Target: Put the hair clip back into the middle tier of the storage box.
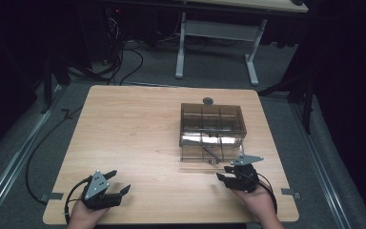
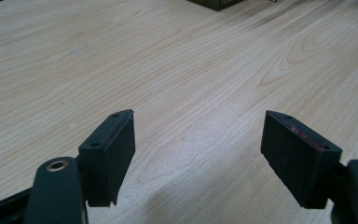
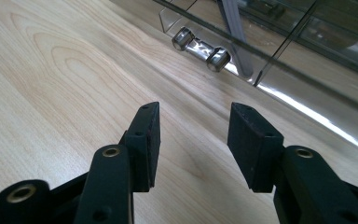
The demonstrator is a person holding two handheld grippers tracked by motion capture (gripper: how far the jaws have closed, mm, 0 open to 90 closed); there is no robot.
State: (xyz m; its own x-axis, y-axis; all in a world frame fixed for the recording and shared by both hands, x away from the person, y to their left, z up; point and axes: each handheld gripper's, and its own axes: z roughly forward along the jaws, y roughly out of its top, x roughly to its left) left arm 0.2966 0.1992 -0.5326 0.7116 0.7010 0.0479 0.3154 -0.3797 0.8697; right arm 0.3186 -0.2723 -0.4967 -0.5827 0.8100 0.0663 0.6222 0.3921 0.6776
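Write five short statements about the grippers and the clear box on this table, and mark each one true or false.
1. The right gripper holds the clear compartment box. False: its jaws stand open, with nothing between them.
2. The left gripper is open over bare wooden table. True.
3. The box lies nearer the right gripper than the left. True.
4. The box's metal latch faces the right gripper. True.
5. The box sits at the table's left edge. False: it sits right of centre.
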